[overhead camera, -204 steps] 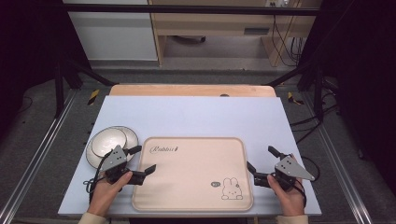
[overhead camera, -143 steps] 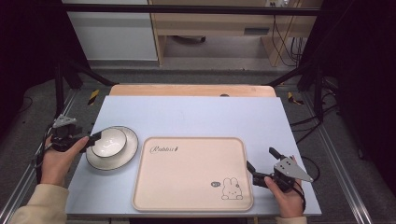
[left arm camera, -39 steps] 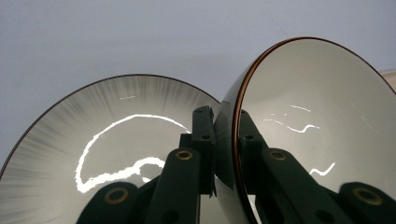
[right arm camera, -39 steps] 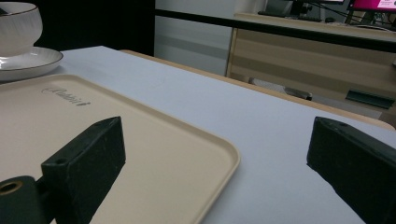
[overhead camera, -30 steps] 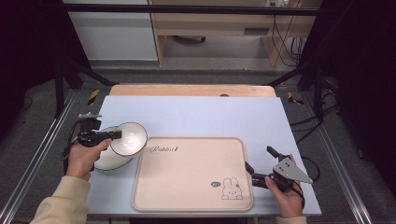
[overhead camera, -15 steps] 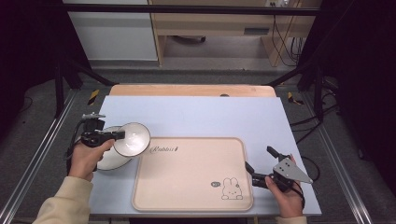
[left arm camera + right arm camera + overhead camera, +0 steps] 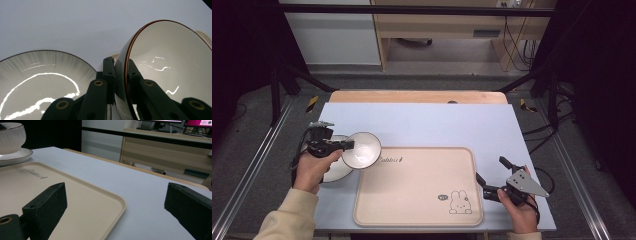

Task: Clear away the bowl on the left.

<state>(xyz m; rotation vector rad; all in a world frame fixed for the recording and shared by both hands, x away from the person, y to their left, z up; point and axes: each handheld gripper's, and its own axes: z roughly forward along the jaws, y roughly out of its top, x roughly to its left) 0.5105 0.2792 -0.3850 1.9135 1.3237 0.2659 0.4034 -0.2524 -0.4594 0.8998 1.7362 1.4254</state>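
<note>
- Right gripper (image 7: 482, 186) rests at the right edge of the beige rectangular plastic tray (image 7: 412, 200), jaws wide, empty; a careless sweep could nudge the tray.
- Left gripper (image 7: 120, 72) pinches the rim of the white ceramic bowl with brown edge (image 7: 361, 150), lifted and tilted over the tray's left corner; thin rim grip, bowl could slip or swing.
- White ribbed saucer (image 7: 37, 75) lies just below on the pale blue table (image 7: 437, 122); a dropped bowl could chip it.
</note>
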